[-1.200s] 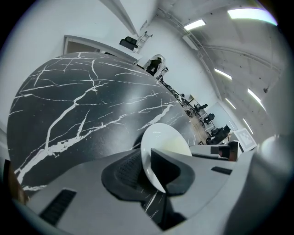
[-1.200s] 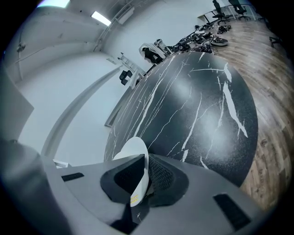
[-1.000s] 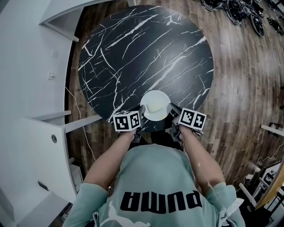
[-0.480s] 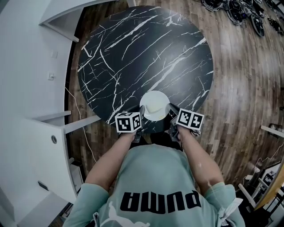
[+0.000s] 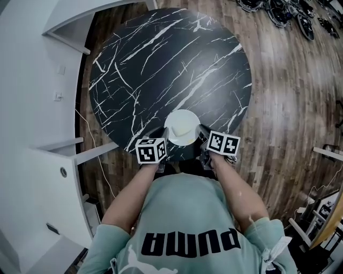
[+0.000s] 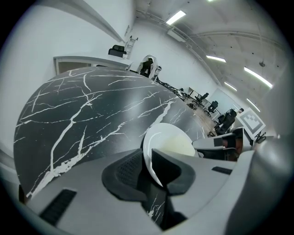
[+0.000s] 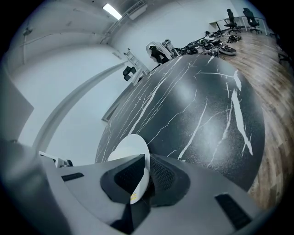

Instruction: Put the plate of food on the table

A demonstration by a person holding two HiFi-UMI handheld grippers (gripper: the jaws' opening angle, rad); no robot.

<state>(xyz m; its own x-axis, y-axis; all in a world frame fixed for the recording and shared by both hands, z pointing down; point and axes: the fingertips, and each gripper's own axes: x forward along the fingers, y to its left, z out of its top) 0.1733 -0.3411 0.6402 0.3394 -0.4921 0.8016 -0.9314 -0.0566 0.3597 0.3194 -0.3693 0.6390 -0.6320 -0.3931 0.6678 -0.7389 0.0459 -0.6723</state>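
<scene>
Left claw (image 6: pixel 149 167): narrow, jaws just been opening; plate rim between the pads, a dark sliver beside one pad, no firm pinch.
Right claw (image 7: pixel 146 176): clamped on the opposite rim, both ribbed pads pressed against the plate.
Plate (image 5: pixel 182 127): white and round, spanning the gap between the two claws, over the near edge of the table just ahead of both sets of fingertips; underside hidden by the jaws, contact with the top not discernible.
Food (image 6: pixel 179 146): pale yellowish patch in the plate's hollow, just beyond the left claw's tips; kind not discernible.
Table (image 5: pixel 161 64): round, black marble with white veins, stretching away ahead of both claws.
In the way: each claw's own jaws covering the near part of the plate in its own view; marker cubes (image 5: pixel 151 150) sitting behind the tips in the head view.
Behind the claws: forearms and a pale green shirt (image 5: pixel 187 214).
Left of the left claw: white counter (image 5: pixel 32 176) and a thin cable (image 5: pixel 88 128) on the floor.
Right of the right claw: wooden floor (image 5: pixel 289 96).
Far beyond the table: dark heap of gear (image 5: pixel 284 13), office chairs (image 7: pixel 232 17), ceiling lights (image 6: pixel 182 17).
</scene>
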